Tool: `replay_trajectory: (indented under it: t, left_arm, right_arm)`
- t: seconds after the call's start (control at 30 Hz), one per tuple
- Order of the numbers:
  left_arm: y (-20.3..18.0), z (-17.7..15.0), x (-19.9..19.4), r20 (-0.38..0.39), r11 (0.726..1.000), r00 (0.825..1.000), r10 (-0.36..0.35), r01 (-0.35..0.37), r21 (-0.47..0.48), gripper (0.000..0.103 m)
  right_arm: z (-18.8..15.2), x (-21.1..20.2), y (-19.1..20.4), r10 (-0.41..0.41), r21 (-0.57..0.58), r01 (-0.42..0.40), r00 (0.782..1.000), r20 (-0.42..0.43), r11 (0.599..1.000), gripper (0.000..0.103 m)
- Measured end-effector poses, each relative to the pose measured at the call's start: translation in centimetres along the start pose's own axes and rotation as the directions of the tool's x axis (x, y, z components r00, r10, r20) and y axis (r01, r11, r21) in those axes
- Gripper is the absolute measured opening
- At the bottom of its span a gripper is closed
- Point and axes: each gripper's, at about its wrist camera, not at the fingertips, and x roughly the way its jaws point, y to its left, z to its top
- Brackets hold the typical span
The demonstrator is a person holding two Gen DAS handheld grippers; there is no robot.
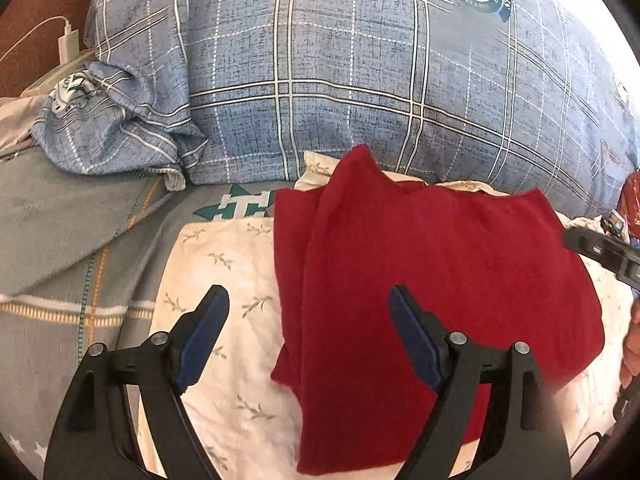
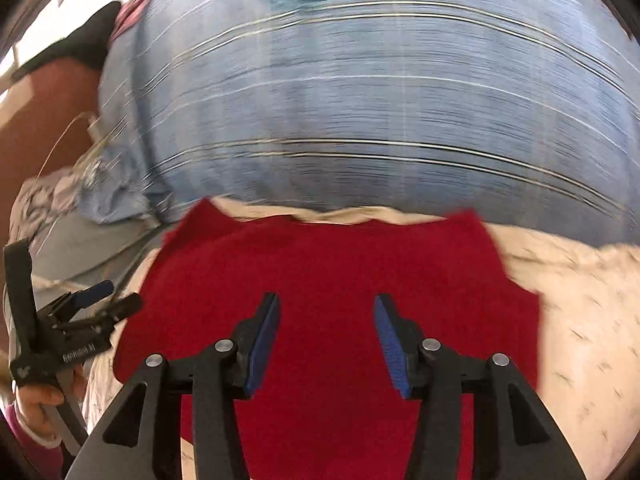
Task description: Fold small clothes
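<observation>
Blue plaid pillow point(image 1: 340, 80) walls off far side, crumpled pillowcase point(image 1: 116, 120) left, white floral cloth point(image 1: 224, 264) open

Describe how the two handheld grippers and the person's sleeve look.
Each black plastic gripper, left and right, has two angular fingers with blue ribbed pads and round silver pivot pins. White lettering marks the left body. The sleeve cuff is magenta.

My two wrist cameras angled steeply down, close above, both sharing the folded red knit garment point(image 1: 432, 280) point(image 2: 320, 264), blue plaid pillow point(image 1: 320, 72) point(image 2: 380, 120) behind.
</observation>
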Motion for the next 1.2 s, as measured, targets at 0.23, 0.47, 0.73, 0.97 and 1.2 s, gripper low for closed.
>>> replay_trajectory:
  t: [0.23,0.47,0.73,0.97,1.2]
  left_arm:
    - [2.3,-2.5,0.4,-0.039,0.991,0.996,-0.078,0.073,-0.108,0.083]
    - [2.9,-3.8,1.3,-0.043,0.983,0.99,-0.135,0.128,-0.134,0.083]
    - [3.1,-4.0,2.1,-0.046,0.974,0.983,-0.179,0.171,-0.146,0.083]
    - [3.2,-4.0,2.3,-0.04,0.975,0.983,-0.181,0.174,-0.135,0.083]
    - [3.1,-4.1,2.0,-0.038,0.978,0.984,-0.175,0.17,-0.122,0.083]
  right_arm:
    - [1.5,5.0,6.3,0.1,-0.059,-0.102,0.994,-0.04,0.993,0.045]
    - [3.9,9.4,11.9,0.088,-0.147,-0.096,0.994,-0.066,0.984,0.044]
    - [5.1,16.2,13.8,0.012,-0.137,-0.032,0.99,-0.144,0.99,0.04]
    - [4.9,17.6,14.6,-0.036,-0.159,0.01,0.986,-0.163,0.987,0.041]
    - [4.5,14.1,14.3,0.007,-0.106,-0.023,0.988,-0.152,0.994,0.044]
